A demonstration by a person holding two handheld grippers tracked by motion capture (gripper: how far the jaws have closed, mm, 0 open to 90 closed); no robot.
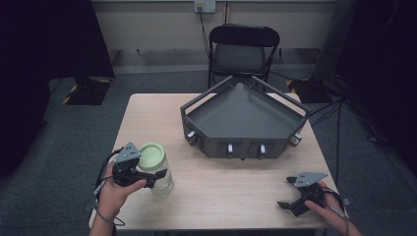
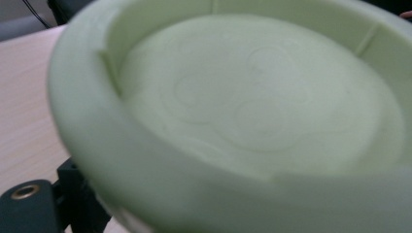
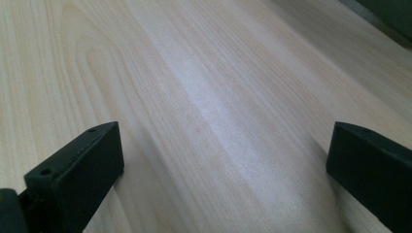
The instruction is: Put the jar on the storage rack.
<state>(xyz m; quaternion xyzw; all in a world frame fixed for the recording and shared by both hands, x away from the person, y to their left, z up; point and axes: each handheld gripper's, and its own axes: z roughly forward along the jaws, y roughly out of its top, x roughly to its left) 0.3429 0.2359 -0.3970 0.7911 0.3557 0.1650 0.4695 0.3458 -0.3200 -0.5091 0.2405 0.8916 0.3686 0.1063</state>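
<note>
Standing upright near the left front edge of the table (image 1: 216,196), the clear jar (image 1: 162,179) with its pale green lid (image 1: 151,155) is gripped at the body, below the lid, by the left gripper (image 1: 156,178), whose jaws close on the glass from either side. The person's left hand (image 1: 115,194) holds that gripper just inside the table's left edge, with little room to that side. Ahead of the jaws and to their right, bare wood stretches to the grey tray (image 1: 244,115), which occupies the far right part of the table; its front wall stands well apart from the jar. The right gripper (image 1: 291,192) rests near the right front corner, jaws spread wide with nothing between them, close to both the front and right edges. The high view gives the layout and these margins. The left gripper view adds the recessed top of the lid (image 2: 252,107), its raised rim and faint moulded rings, seen from very close. The right gripper view adds the wood grain of the table (image 3: 209,97) running away between the two parted jaws.
</note>
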